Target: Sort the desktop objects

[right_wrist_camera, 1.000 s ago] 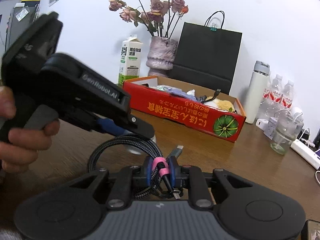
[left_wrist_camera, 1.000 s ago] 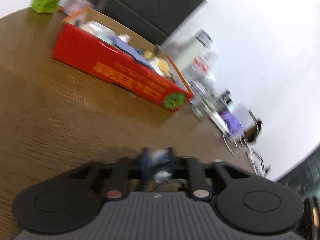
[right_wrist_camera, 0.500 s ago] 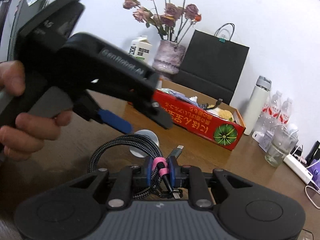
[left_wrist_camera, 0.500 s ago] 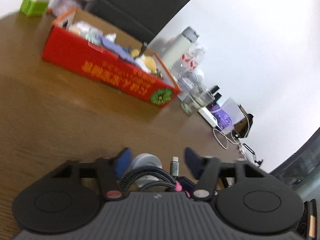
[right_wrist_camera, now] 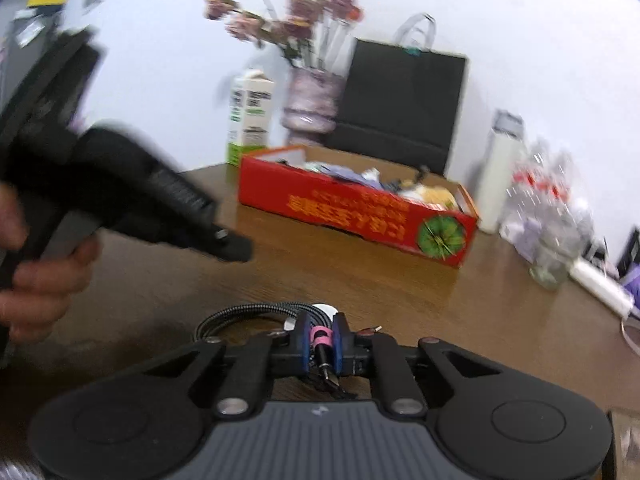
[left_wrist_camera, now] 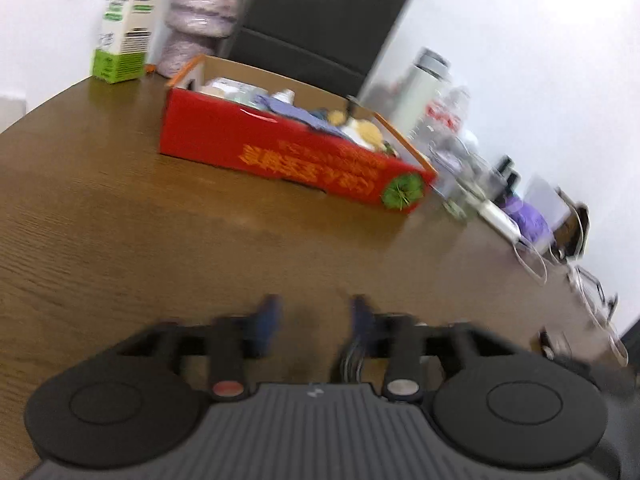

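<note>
Since a second ago our left hand-held gripper (left_wrist_camera: 316, 316) has let go of the coiled cable (right_wrist_camera: 256, 314) and drawn away from it, and its jaws are opening with only bare desk (left_wrist_camera: 120, 216) between the 2 blue pads. In the right wrist view we see that gripper held in a hand (right_wrist_camera: 36, 280), up and to the left of the cable. Our right hand-held gripper (right_wrist_camera: 321, 340) is clamped tight on the cable at its pink band, the braided loop lying on the desk just ahead of the pads and well short of the red box (right_wrist_camera: 360, 204). Behind the box stand a milk carton (right_wrist_camera: 250, 116), a vase (right_wrist_camera: 314, 104) of dried flowers and a black bag (right_wrist_camera: 404, 104); right of it stand a white bottle (right_wrist_camera: 500, 172) and a glass (right_wrist_camera: 554, 256).
</note>
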`<state>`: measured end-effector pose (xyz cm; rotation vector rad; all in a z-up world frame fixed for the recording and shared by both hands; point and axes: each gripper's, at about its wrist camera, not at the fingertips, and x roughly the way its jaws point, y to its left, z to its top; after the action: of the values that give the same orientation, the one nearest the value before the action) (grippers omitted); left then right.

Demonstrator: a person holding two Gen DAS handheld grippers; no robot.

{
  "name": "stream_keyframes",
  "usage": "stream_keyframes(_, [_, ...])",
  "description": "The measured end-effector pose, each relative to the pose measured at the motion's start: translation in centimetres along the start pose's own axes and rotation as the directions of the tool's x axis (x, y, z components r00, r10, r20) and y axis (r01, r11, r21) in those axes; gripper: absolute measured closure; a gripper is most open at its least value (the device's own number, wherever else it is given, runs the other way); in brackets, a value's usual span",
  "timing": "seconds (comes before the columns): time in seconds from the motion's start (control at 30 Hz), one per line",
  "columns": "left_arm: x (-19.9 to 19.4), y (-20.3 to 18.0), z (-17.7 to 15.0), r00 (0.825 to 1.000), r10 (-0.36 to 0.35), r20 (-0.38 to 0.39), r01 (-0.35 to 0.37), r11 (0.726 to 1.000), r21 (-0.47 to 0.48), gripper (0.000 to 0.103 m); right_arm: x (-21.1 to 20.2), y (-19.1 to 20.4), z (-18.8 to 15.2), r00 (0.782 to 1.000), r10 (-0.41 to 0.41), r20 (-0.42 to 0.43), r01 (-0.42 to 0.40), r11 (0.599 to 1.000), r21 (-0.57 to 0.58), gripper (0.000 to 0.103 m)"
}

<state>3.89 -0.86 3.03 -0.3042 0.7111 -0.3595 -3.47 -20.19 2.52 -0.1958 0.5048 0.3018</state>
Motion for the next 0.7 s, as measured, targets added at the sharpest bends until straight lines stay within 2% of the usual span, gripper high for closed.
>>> stream_keyframes(0.07, [-0.4,-0.8,-0.8,0.999,-0.054,-0.007,0.054,0.998,0.036,0.042,0.5,-0.9,-0.2,0.999,0.008,-0.05,-0.005,0.998,0.055,0.093])
stream_keyframes(0.1, [-0.5,-1.2,-1.1,0.998,-0.063,-0.009,0.064,0.996,0.059,0.036,0.5,-1.3,-0.4,0.998,0.024,-0.049,-0.02,0.997,0.076,0.093])
stream_keyframes(0.13, [-0.3,-1.8,-1.4,0.998,-0.058,-0.01,0.058,0.994,0.092,0.034,0.4,-1.6,-0.5,0.998,0.047,-0.042,-0.043,0.995,0.092,0.091])
stream_keyframes(0.2, [0.5,-2.8,-1.8,1.0,0.0,-0.022,0.003,0.988,0.151,0.035,0.1,-2.2,-0.4,0.996,0.078,-0.034,-0.073,0.989,0.125,0.091])
stream_keyframes(0.27, [1.3,-3.3,-2.1,0.998,0.046,-0.032,-0.039,0.983,0.181,0.04,-0.3,-2.9,-0.1,0.997,0.074,-0.018,-0.071,0.987,0.147,0.091])
stream_keyframes(0.33, [1.6,-3.8,-2.5,0.998,0.049,-0.033,-0.04,0.974,0.222,0.054,-0.4,-3.2,0.2,0.999,0.053,-0.01,-0.051,0.99,0.129,0.088])
stream_keyframes(0.37, [1.8,-4.0,-2.5,0.998,0.047,-0.042,-0.036,0.973,0.23,0.085,-0.3,-3.3,0.4,0.998,0.06,-0.014,-0.058,0.993,0.105,0.086])
stream_keyframes(0.47, [1.8,-4.3,-2.8,0.999,0.031,-0.041,-0.019,0.968,0.249,0.087,1.2,-2.6,1.0,0.992,0.113,-0.059,-0.112,0.994,0.011,0.081])
stream_keyframes(0.5, [1.5,-4.4,-3.0,0.999,0.018,-0.029,-0.01,0.967,0.253,0.088,1.9,-2.3,1.1,0.991,0.109,-0.081,-0.11,0.994,-0.012,0.081])
stream_keyframes(0.57, [0.8,-4.3,-3.2,1.0,0.013,0.005,-0.014,0.969,0.245,0.089,3.1,-1.7,1.1,0.993,0.066,-0.095,-0.071,0.996,-0.049,0.074])
stream_keyframes(0.63, [0.4,-4.5,-3.1,1.0,0.007,0.023,-0.012,0.97,0.243,0.089,4.2,-1.6,1.2,0.989,0.075,-0.128,-0.08,0.996,-0.04,0.076])
stream_keyframes(0.7, [-0.3,-5.1,-3.0,0.999,0.011,0.043,-0.021,0.966,0.258,0.089,5.0,-1.6,1.2,0.99,0.079,-0.118,-0.08,0.997,-0.005,0.077])
